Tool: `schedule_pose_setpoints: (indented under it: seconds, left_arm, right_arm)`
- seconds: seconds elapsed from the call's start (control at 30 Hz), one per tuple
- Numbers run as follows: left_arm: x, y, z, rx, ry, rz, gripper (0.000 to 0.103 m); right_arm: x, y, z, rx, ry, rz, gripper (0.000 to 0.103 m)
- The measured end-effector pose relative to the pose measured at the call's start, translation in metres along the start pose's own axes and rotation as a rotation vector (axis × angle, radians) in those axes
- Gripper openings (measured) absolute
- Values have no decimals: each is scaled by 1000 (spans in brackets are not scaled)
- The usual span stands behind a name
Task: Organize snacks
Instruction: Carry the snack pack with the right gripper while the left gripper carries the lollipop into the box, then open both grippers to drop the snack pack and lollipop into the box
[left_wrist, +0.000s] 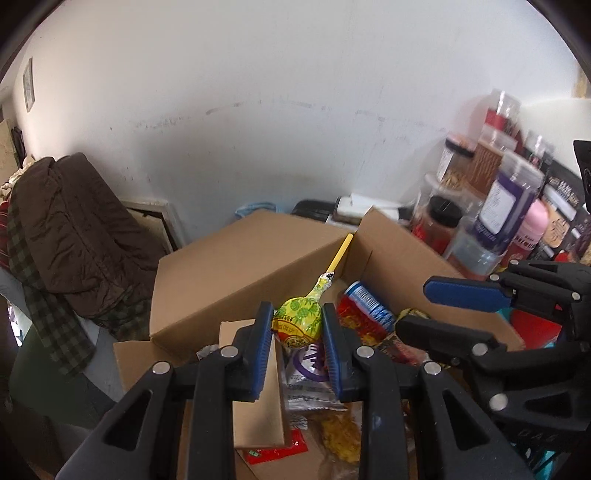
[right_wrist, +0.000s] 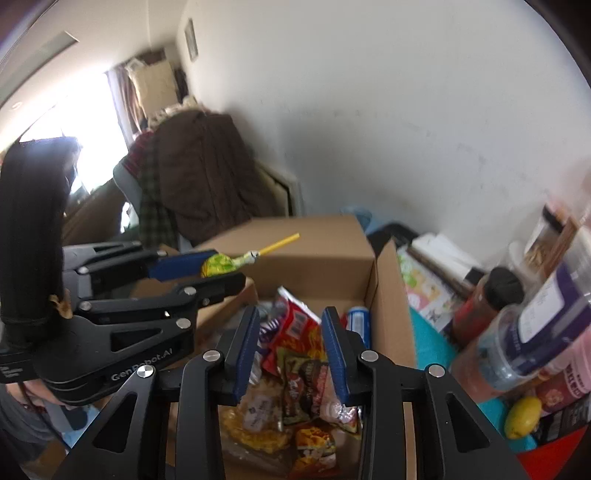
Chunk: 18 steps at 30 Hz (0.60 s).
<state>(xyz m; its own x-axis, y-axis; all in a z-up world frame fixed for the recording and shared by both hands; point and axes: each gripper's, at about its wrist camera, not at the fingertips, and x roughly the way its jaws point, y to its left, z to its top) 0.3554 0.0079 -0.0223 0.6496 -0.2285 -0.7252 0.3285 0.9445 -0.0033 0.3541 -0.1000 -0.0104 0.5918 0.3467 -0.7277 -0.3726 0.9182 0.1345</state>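
My left gripper (left_wrist: 297, 332) is shut on a lollipop (left_wrist: 298, 320) in a yellow-green wrapper with a yellow stick, held above an open cardboard box (left_wrist: 236, 273) of snack packets. The lollipop also shows in the right wrist view (right_wrist: 221, 264), held in the left gripper (right_wrist: 218, 271). My right gripper (right_wrist: 288, 347) is open and empty, above the box's red and brown snack packets (right_wrist: 299, 354). In the left wrist view the right gripper (left_wrist: 413, 306) hangs over the box's right side. A blue-and-white tube (left_wrist: 369, 304) lies in the box.
Jars and bottles (left_wrist: 491, 206) crowd the right beside the box. A yellow lemon-like thing (right_wrist: 522, 417) lies at the right. A chair draped with brown and plaid clothes (left_wrist: 66, 229) stands at the left by the white wall.
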Motion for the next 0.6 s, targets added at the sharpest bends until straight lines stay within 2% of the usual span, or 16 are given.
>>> schedule_pose_setpoints:
  seconds: [0.27,0.6]
  left_arm:
    - [24,0,-9,-4,69,0,26]
    - [30,-7,-13,9,106,14,26]
  right_arm:
    - [28,-11,-16,27,69,-15,34]
    - [34,-13,-24,27,88,-52,34]
